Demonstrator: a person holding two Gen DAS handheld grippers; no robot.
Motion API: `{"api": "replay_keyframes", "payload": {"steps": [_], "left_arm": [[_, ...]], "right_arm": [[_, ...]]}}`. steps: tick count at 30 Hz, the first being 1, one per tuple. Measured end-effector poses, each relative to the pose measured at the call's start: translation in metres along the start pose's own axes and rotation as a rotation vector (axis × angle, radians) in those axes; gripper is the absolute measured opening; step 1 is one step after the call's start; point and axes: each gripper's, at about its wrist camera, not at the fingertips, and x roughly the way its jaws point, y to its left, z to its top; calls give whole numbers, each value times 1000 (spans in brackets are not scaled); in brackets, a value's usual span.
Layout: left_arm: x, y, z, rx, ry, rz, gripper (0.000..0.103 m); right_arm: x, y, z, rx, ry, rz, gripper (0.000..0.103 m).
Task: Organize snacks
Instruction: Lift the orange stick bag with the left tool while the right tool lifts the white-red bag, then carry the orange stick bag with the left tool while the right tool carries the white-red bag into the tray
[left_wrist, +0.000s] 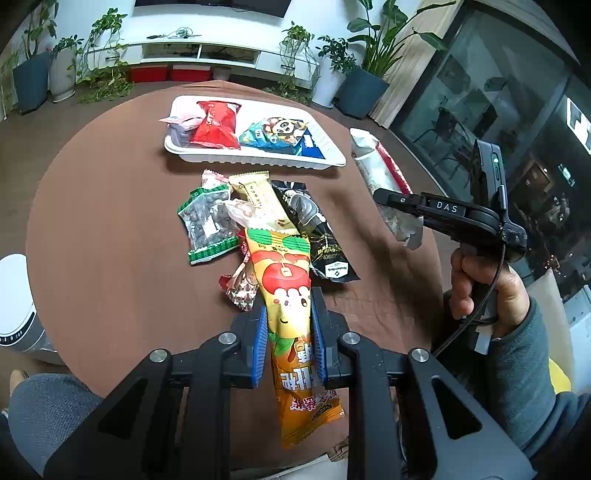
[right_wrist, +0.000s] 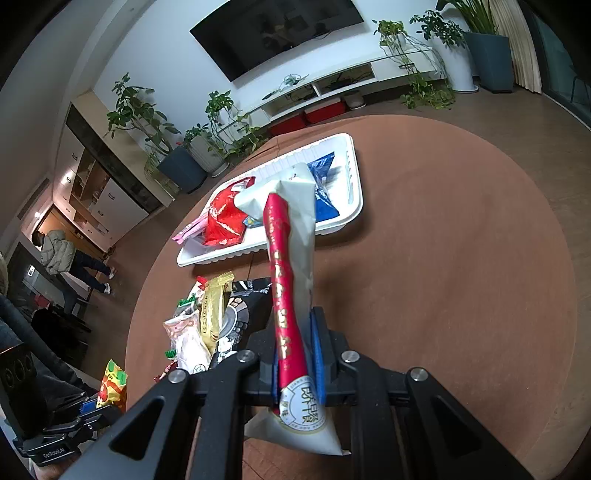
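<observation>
Brown cloth covers the round table (left_wrist: 110, 221), our largest item and the staging surface for every snack. Next in size, the white ribbed tray (left_wrist: 258, 159) sits at the far side, and we take it to be the sorting destination. It already holds a pink packet (left_wrist: 181, 123) at one end, a red foil bag (left_wrist: 216, 127) beside it, and a blue panda-print bag (left_wrist: 284, 134) toward the other end; the end nearest our right hand shows bare ribs.

An unsorted pile lies near the tray on the cloth: a green-edged clear bag of dark pieces (left_wrist: 210, 225), a gold bar wrapper (left_wrist: 258, 201), a black wrapper (left_wrist: 317, 232), and a small red-and-white candy packet (left_wrist: 240, 290).

We hold two snacks clear of the table. Left tongs (left_wrist: 290, 314) are clamped on the long orange-yellow apple-print packet (left_wrist: 288, 280), gripped mid-length so both ends hang free. Right tongs (right_wrist: 295, 332) are clamped on the red-and-white wrapped bar (right_wrist: 286, 266), whose far end points over the tray's edge. We judge both are poised for placing in the tray.
</observation>
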Motion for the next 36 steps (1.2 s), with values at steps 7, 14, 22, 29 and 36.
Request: {"api": "replay_keyframes", "payload": {"steps": [7,14,22,29,36], "left_arm": [[-2,-3,4,15,-6,1,19],[-4,5,10,7,-20,4,19],[-11,21,29,-22,-64,-5,19],[-7,30,61,-9,-95,-11,19],[3,35,122,18,-124,-16,19]], "right_arm": [[-1,-1,-1,2,-7,6,15],[1,-2,-1,5,-10,5,15],[-5,-5,2,19,-28,4,15],[-20,-5,16,30,-73,-8,15],[-24,10,51,-1,-96,1,15]]}}
